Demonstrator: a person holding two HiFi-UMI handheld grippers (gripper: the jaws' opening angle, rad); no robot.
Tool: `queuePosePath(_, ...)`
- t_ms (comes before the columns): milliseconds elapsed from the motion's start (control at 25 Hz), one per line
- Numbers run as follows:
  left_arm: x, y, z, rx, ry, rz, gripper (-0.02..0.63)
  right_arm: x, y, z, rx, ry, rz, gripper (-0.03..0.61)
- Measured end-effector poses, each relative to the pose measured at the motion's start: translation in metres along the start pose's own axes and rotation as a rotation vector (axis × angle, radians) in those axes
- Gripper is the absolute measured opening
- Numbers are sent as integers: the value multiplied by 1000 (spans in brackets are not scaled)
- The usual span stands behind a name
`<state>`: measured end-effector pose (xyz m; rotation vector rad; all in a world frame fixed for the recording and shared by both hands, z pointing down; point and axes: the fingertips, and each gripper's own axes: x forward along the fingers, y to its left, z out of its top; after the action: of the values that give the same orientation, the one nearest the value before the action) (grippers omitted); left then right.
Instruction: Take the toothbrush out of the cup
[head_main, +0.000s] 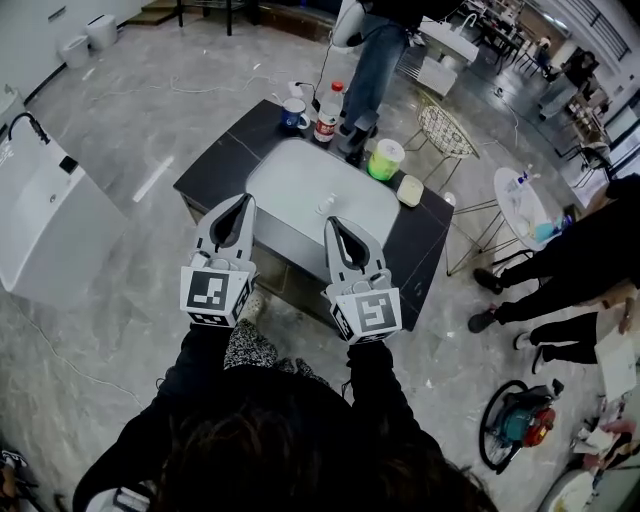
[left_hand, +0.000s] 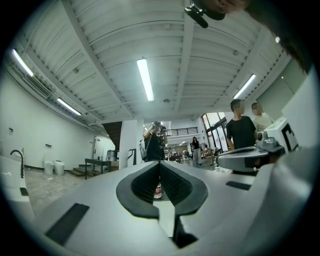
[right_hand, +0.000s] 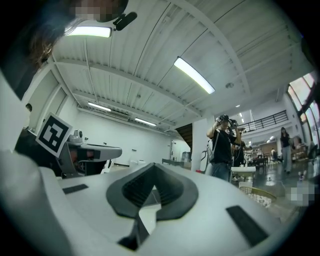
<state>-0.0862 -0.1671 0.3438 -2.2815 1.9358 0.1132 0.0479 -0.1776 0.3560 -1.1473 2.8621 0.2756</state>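
— Dark hair (head_main: 290, 455) and 2 black sleeves (head_main: 195, 370) fill the bottom of the head view. What do the hands hold out?
— Left gripper (head_main: 243, 203) first. It reaches over the near edge of the tabletop (head_main: 215, 165) with its fingers pressed together and nothing between them. Its own view shows only a bottle (left_hand: 158, 191) far off through the thin slit.
— And the other?
— Right gripper (head_main: 334, 224) is the same, fingers closed tight and empty. It sits level with its partner and apart from it.
— Where is the cup?
— Blue cup (head_main: 294, 116) stands by the far left corner of the tabletop, well beyond both grippers. Something pale shows at its mouth, but the toothbrush is too small to make out for certain.
— What else sits along that far edge?
— Just right of the cup is the bottle, which has a red label. Whether the 2 touch I cannot tell. Further right comes a round tub with a green lid (head_main: 385, 159), then a pale oval dish (head_main: 410, 190) near the far right corner. A white basin (head_main: 300, 190) is sunk in the middle of the tabletop.
— Anyone around?
— 1 person in jeans (head_main: 375, 60) stands just behind the far edge. Another in black (head_main: 585, 260) is off to the right, near a small round white table (head_main: 515, 195)
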Motion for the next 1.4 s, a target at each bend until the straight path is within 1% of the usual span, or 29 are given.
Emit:
queuePosePath(320,53,24,-22,-23,7,-41,8,46,-21,-18,-9,19,-26,3)
queuePosePath(600,109,57,-35,-35,15,-75,8,99,-43,-33,13,33,-63,3)
queuePosePath(760,139,73,-41,-38,25,-97,8,130,-57,-39,33,32,-86,3)
queuePosePath(1000,187,100,-53,-49,43,-127,8,175,-77,-41,8,46,-112,3)
queuePosePath(1200,226,121,-63,-54,57,-156,8,214,-95,-46,12,78,-155,3)
queuePosePath(1400,258,139,-77,-61,78,-181,8,247,-106,-54,14,84,-169,3)
